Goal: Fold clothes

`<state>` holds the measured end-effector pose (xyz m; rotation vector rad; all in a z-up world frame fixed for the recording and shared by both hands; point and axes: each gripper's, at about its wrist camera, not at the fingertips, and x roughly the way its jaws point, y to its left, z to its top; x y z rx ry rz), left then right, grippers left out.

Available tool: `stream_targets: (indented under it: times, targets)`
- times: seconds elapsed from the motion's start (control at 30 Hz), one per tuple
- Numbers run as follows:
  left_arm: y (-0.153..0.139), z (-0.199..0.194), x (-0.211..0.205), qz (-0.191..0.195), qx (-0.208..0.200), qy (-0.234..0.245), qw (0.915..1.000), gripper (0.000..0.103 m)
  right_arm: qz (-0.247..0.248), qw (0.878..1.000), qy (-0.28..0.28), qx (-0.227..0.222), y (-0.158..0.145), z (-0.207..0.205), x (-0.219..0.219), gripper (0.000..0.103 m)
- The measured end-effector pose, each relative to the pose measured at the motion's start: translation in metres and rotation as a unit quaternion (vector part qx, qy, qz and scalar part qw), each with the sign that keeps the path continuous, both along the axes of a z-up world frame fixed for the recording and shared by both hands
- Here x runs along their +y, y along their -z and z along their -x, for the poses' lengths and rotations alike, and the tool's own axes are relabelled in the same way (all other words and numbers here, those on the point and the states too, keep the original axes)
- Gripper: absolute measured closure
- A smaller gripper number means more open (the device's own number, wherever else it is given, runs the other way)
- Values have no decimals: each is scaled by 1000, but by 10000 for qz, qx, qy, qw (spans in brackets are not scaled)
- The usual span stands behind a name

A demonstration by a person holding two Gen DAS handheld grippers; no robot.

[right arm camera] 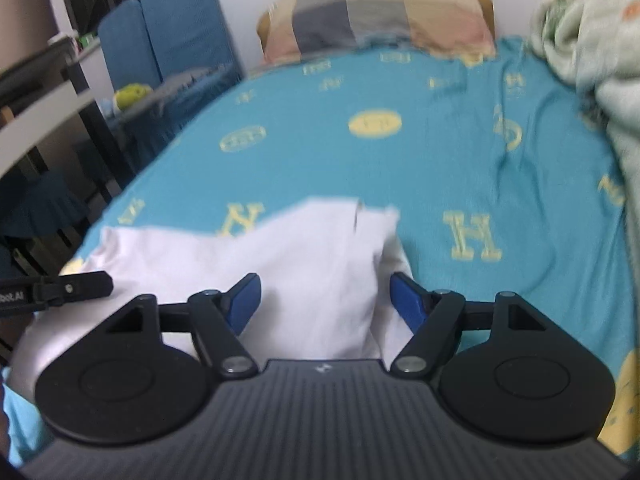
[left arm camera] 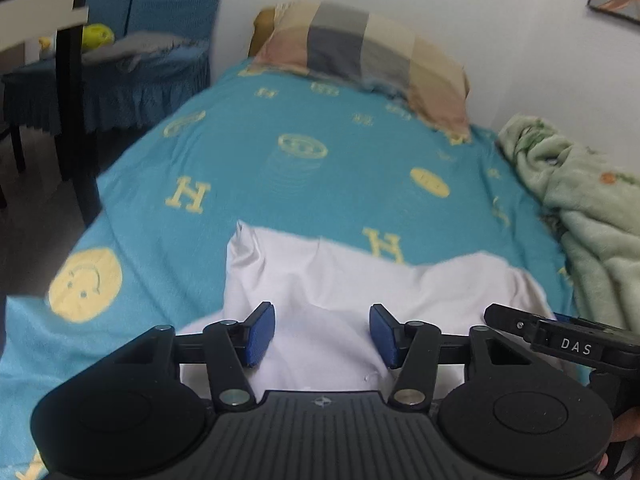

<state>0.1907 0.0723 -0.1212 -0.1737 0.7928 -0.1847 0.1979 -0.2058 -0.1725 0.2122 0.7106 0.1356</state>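
A white garment (left arm camera: 352, 280) lies partly folded on the near end of a bed with a teal sheet (left arm camera: 280, 168); it also shows in the right wrist view (right arm camera: 304, 264). My left gripper (left arm camera: 322, 334) is open, its blue pads wide apart just above the garment's near part. My right gripper (right arm camera: 325, 304) is open too, above the garment's right folded edge. Neither holds cloth. The right gripper's finger (left arm camera: 520, 324) shows at the right of the left wrist view, and the left gripper's finger (right arm camera: 76, 286) at the left of the right wrist view.
A patchwork pillow (left arm camera: 360, 52) lies at the head of the bed against the white wall. A crumpled green blanket (left arm camera: 580, 208) lies along the bed's right side. A blue-covered chair (left arm camera: 132, 68) and a dark table frame (left arm camera: 72, 92) stand to the left.
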Motion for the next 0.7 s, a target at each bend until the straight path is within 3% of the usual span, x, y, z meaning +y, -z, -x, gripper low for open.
stream_targets:
  times: [0.17,0.5,0.7]
  targets:
    - [9,-3,-2,-176,55,63,9998,50,146,9999,7,-54,2,1,5,29]
    - [-21,35,-13,-289,-177,61,9994,50,-17,9985,-20,-546,-54,51,7,29]
    - [-29,60,-18,-507,-135,56,9986,47,170,9997,-195,35,-47,66,18,29]
